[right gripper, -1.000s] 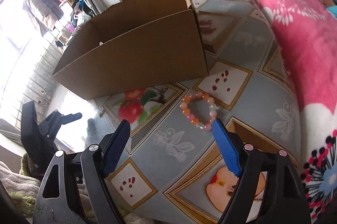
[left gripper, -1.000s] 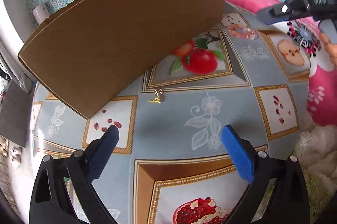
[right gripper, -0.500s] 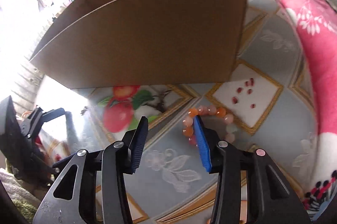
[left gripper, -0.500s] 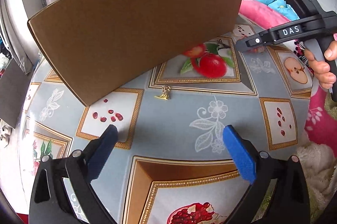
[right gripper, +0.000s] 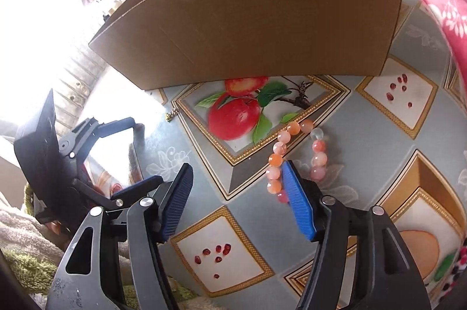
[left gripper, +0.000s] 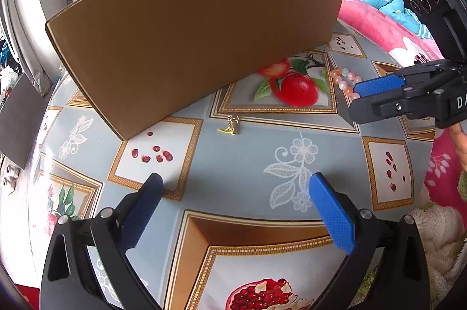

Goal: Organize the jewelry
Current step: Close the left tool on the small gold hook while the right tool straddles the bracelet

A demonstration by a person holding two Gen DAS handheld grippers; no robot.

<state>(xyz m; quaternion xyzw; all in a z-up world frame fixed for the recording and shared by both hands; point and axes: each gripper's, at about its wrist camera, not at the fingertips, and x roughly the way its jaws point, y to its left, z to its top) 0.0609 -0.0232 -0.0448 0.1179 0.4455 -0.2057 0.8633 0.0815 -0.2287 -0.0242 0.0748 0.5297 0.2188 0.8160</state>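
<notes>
A desk (left gripper: 239,164) covered with a fruit-patterned cloth is seen from two hand-held grippers. A large open cardboard box (right gripper: 262,18) stands at the far side of it.

A bead bracelet (right gripper: 292,158) of orange, pink and clear beads lies flat on the cloth, in front of the box and just beside a printed red apple. The right gripper (right gripper: 238,199) is lowered over it, its fingers apart and still opening. Its right finger is placed inside the bracelet's loop, touching or almost touching the left strand; its left finger is set well apart from the beads. The bracelet is not gripped.

A small gold charm (left gripper: 230,125) lies on the cloth in front of the box, apart from the bracelet. The left gripper (left gripper: 233,207) is held above the desk short of this charm, its fingers wide and nothing between them.

A person in a white top is seated in the background.

Judged from here, the main risk is a missed pickup. If the fingers are closed from this position, only one strand would be pinched, and round beads could be squeezed out sideways. The bracelet could also be dragged along the cloth by the inner finger. A loosely held bracelet could be dropped before the box is reached.
</notes>
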